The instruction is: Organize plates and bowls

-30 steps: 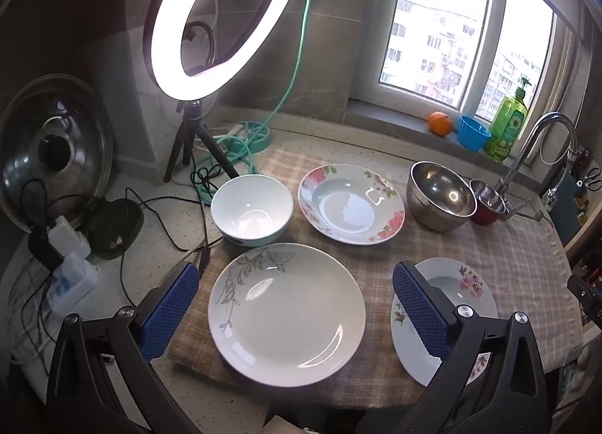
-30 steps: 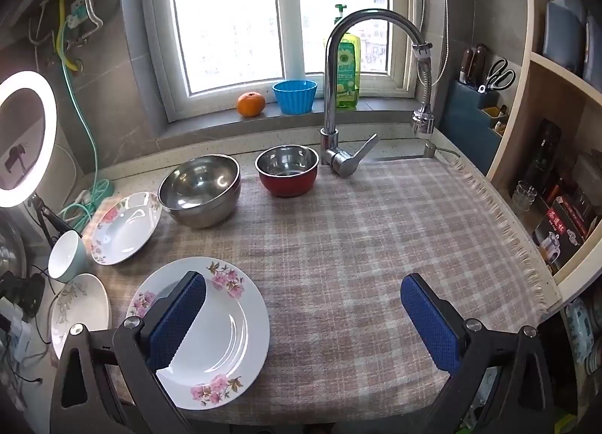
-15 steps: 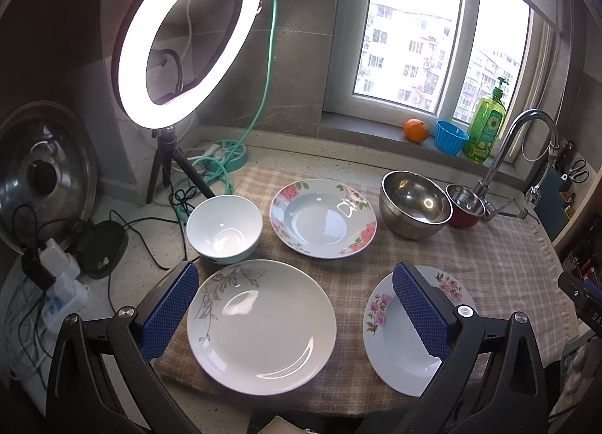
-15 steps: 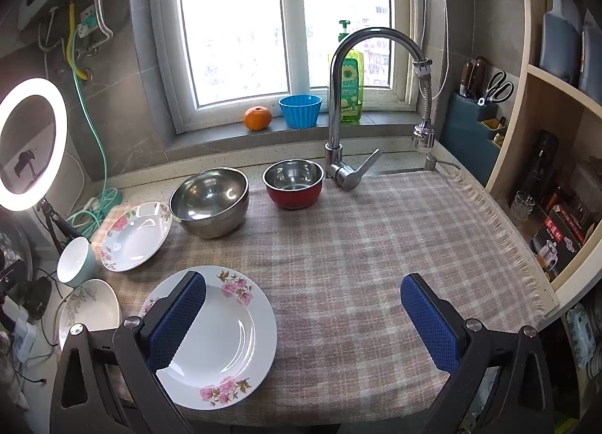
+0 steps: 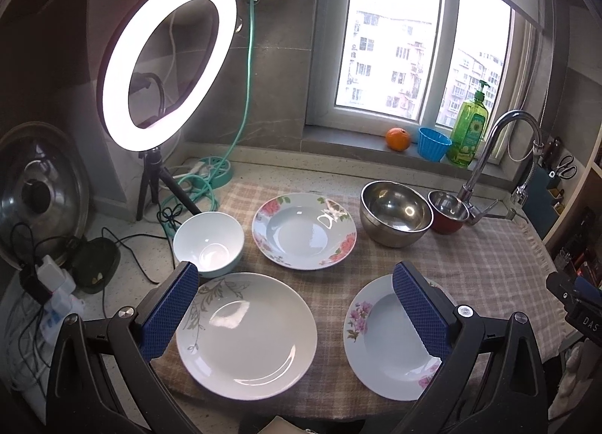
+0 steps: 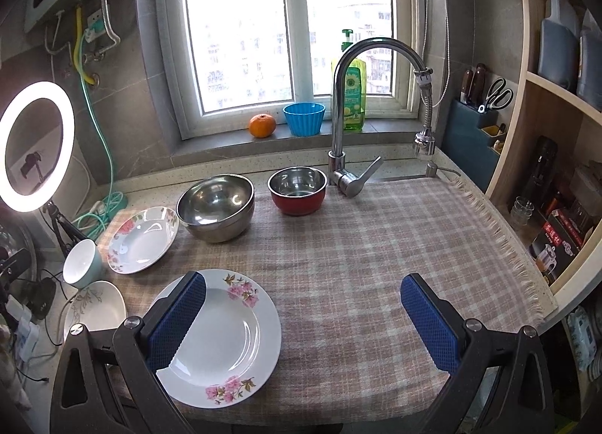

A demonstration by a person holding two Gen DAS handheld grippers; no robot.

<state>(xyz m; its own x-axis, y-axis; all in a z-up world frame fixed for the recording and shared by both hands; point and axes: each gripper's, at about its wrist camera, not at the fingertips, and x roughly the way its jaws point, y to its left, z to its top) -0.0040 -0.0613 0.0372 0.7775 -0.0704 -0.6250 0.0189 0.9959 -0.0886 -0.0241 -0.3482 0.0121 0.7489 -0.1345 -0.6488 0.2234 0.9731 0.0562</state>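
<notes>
**Dishes laid out on checked cloth; both grippers empty**

At the far left, a lit ring light [image 5: 165,61] stood on a tripod on the counter, beside a coil of green hose [image 5: 210,170]. A white bowl [image 5: 209,242] sat upright at the left edge of the checked cloth [image 6: 357,246]. Just in front of it lay a white plate [image 5: 246,328] with a leaf pattern. The left gripper [image 5: 295,306] hovered above this plate, its jaws spread wide and holding nothing.

Toward the middle, a deep plate with red flowers [image 5: 304,231] rested behind the white plate. A second deep plate with pink flowers [image 6: 222,336] lay near the front edge, apart from the others. To its right, the right gripper [image 6: 303,315] was also wide open and empty, over bare cloth.

Further right, a large steel bowl [image 6: 216,206] and a smaller red bowl [image 6: 297,189] stood near the back, just beside the tap [image 6: 346,170]. An orange [image 6: 262,125], a blue cup [image 6: 304,118] and a green soap bottle [image 6: 351,95] stood on the windowsill.
</notes>
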